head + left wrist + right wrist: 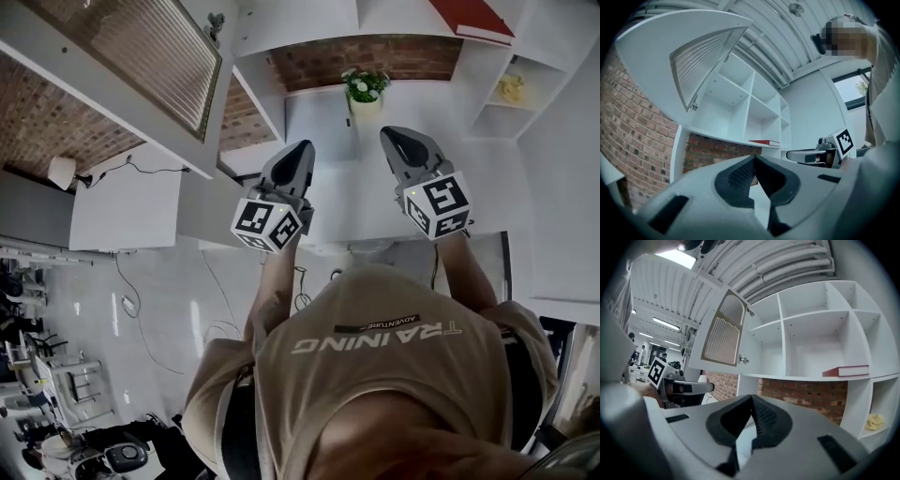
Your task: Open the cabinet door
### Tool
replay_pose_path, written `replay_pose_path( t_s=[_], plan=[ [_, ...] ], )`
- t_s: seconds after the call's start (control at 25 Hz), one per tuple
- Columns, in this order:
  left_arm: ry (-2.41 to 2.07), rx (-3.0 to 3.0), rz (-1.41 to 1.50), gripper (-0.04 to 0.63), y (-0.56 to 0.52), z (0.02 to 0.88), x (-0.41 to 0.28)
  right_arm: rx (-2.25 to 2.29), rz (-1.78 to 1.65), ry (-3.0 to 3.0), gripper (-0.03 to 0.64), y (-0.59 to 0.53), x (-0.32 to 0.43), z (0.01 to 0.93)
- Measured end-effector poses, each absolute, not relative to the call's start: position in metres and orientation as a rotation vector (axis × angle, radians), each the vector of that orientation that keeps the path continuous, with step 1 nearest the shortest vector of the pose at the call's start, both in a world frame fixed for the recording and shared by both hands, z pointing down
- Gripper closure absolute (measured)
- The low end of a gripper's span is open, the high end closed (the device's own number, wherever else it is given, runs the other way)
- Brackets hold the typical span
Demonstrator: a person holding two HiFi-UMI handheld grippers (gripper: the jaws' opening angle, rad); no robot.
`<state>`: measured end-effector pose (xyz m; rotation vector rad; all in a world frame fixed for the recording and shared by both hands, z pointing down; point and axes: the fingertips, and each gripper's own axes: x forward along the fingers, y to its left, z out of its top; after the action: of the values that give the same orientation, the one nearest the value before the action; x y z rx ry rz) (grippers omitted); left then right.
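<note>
Shelving (811, 341) ahead, cabinet door (141, 52) cropped by frame; left tongs (754, 158), right tongs (751, 397) clenched empty

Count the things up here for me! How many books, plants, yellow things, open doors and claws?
Red book: 1
Potted plant: 1
Yellow thing: 1
Open cabinet door: 1
Claws, both shut and empty: 2, the left claw and the right claw
Total: 6
</note>
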<state>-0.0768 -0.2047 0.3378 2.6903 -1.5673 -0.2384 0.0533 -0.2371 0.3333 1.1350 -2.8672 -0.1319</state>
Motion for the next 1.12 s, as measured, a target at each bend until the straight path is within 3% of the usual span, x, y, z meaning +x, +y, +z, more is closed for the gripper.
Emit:
replay_pose_path(
  t_s=[1.12],
  plan=[
    [-1.482, 2.684, -0.193, 0.588, -0.198, 0.357, -0.065, 1.133, -0.113, -2.844, 0.603, -0.226, 0.055, 0.348]
  ],
)
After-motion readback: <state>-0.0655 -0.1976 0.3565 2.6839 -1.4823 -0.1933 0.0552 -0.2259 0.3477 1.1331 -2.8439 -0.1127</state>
